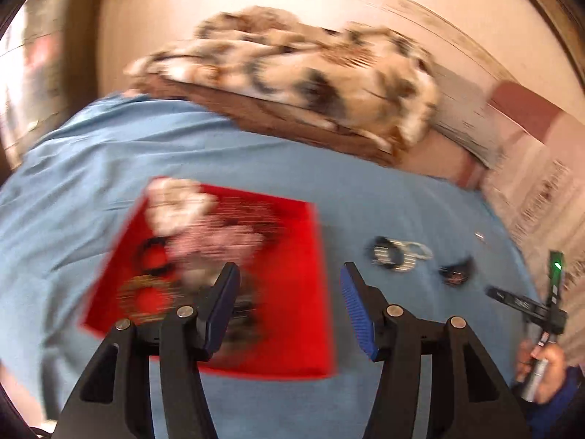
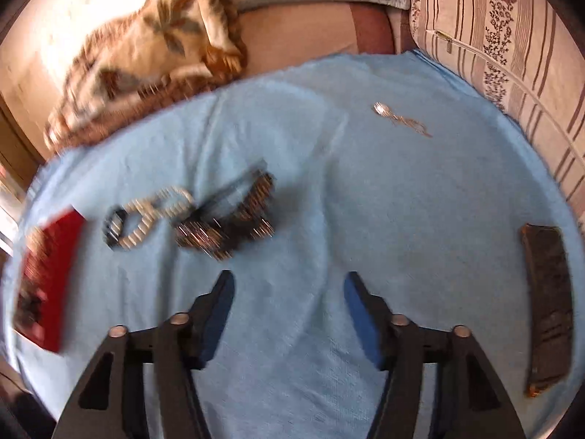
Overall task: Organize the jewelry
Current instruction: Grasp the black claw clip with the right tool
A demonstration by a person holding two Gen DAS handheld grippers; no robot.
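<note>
The loose jewelry, a white-beaded bracelet (image 2: 153, 216) linked with dark beaded bangles (image 2: 234, 219), lies on the light blue cloth (image 2: 365, 201) ahead and left of the right claw (image 2: 289, 292). A thin silver chain piece (image 2: 402, 119) lies further ahead, to the right. The right claw stands open and empty above bare cloth. The flat red tray (image 1: 285, 256), carrying blurred jewelry, lies directly below and ahead of the left claw (image 1: 289, 292), which is open and empty.
</note>
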